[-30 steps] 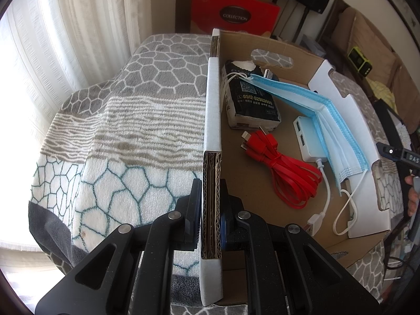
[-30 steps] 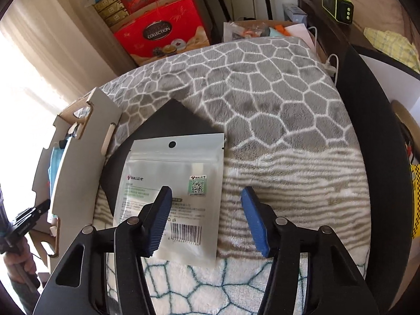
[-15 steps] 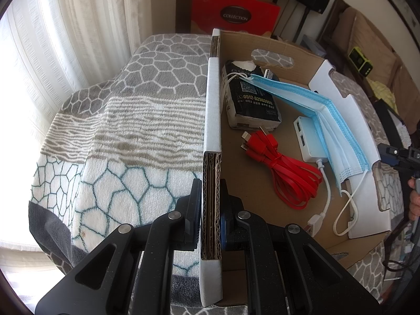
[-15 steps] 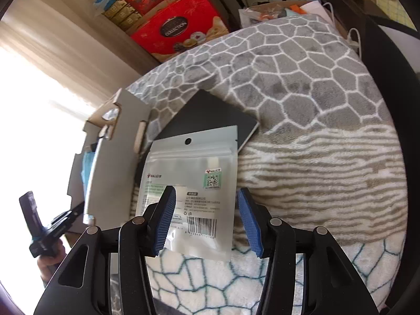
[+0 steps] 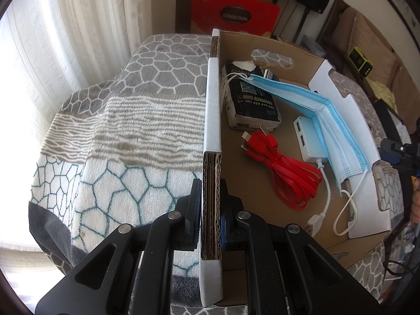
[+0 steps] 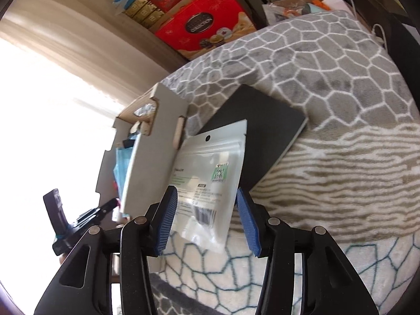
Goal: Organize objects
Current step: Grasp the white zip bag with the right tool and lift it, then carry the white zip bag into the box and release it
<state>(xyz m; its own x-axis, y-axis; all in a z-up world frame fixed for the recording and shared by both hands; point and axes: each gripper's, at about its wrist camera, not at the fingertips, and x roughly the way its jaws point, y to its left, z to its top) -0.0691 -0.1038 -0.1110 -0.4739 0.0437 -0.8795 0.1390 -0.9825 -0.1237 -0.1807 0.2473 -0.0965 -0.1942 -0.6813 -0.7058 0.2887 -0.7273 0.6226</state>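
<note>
My left gripper (image 5: 211, 210) is shut on the near side wall of the cardboard box (image 5: 212, 120), which rests on the blanket. Inside lie a black packet (image 5: 252, 105), a red cable bundle (image 5: 286, 173), a white USB hub (image 5: 309, 141) and blue face masks (image 5: 328, 120). My right gripper (image 6: 207, 223) is open, its blue pads on either side of the lower end of a clear plastic pouch (image 6: 210, 181). The pouch lies partly on a black notebook (image 6: 265, 134), next to the box's outer wall (image 6: 155, 155).
A patterned grey and white blanket (image 6: 328, 78) covers the surface. Red gift boxes (image 6: 207, 26) stand behind it. The right gripper shows at the right edge of the left wrist view (image 5: 399, 152). Bright curtains (image 5: 65, 39) are on the left.
My right gripper has tilted and come lower over the pouch, its pads now astride the pouch's lower end. The left gripper and the box have not moved.
</note>
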